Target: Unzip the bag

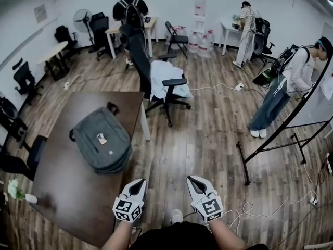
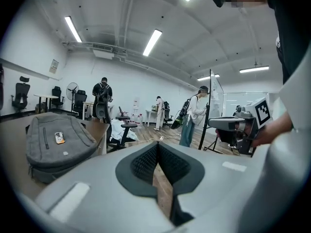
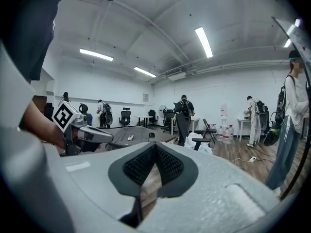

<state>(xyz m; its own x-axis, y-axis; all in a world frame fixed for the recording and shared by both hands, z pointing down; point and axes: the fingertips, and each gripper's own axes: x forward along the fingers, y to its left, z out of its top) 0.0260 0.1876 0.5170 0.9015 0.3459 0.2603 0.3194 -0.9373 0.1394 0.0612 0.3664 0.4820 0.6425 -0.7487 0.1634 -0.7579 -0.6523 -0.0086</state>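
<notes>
right gripper [image 3: 155, 145] jaws together, nothing between

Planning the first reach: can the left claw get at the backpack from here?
Probably yes. The left claw, shut and empty, hangs by the table's near corner; the backpack lies flat on the table ahead, with nothing between them.

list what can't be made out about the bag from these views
- Zip pull on the backpack: too small to find in the head view, and not clear in the left gripper view either.
- Backpack's far side: hidden by its own bulk in the left gripper view.
- Print on the small tag: too small to read in any view.
</notes>
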